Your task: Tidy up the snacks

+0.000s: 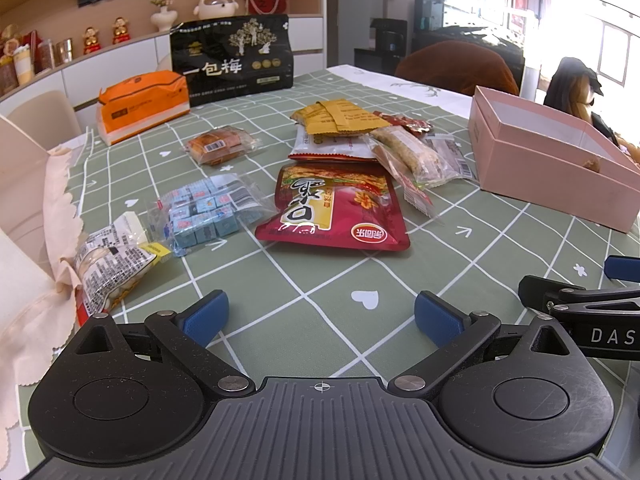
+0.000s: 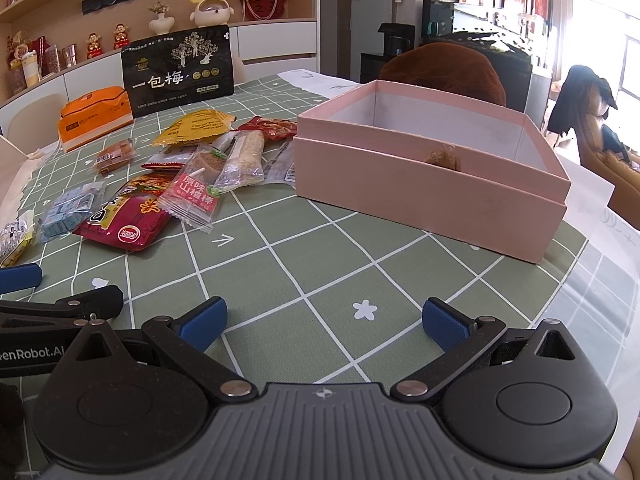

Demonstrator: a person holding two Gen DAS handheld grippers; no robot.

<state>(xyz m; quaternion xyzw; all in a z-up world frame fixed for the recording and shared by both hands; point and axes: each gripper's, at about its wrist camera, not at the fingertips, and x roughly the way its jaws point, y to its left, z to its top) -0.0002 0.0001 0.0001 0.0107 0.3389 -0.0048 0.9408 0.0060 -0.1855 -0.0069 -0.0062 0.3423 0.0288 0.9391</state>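
Fingers of both grippers (image 1: 322, 316) (image 2: 325, 322) gape empty; snacks (image 1: 336, 208) lie ahead, apparently untouched.

- From the left wrist view I see only the near corner of the pink box (image 1: 552, 168); its right end runs off the frame edge and its floor is hidden behind the wall.
- A small brown item (image 2: 444, 159) shows just above the box's near wall in the right wrist view; I cannot identify it.
- The right gripper (image 1: 588, 300) is cut off at the frame edge; I cannot read its state there.
- The white-and-yellow packet (image 2: 14, 236) is clipped by the left edge.
- Packets under the yellow packet (image 1: 340, 116) are partly covered.
- Barcode and fine print on the clear-wrapped snacks (image 1: 212, 206) are too small to read.
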